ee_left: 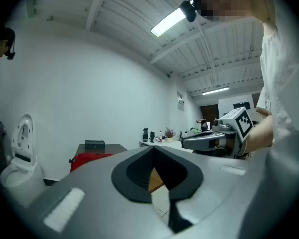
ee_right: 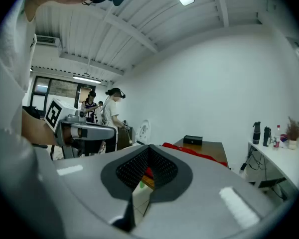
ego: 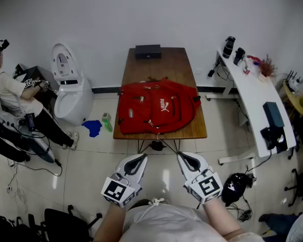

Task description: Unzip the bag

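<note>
Red bag (ego: pixel 157 107) lying flat on the tabletop (ego: pixel 159 62), zip pulls too small to make out | left gripper (ego: pixel 137 161) and right gripper (ego: pixel 188 160) hovering well short of it | fingers (ee_left: pixel 132 176) of both pressed together at the tips, pinching nothing | risk: small pull slipping out of the pinch, or the unanchored bag sliding while one gripper is tugging.

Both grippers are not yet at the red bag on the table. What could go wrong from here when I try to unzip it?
1. The red backpack lies loose on the table, close to its front edge. Pulling a zipper while the other gripper holds nothing may drag the backpack off.
2. The left gripper and right gripper are both shut and empty, and the zipper pulls look small, so a grasp may miss.
</note>
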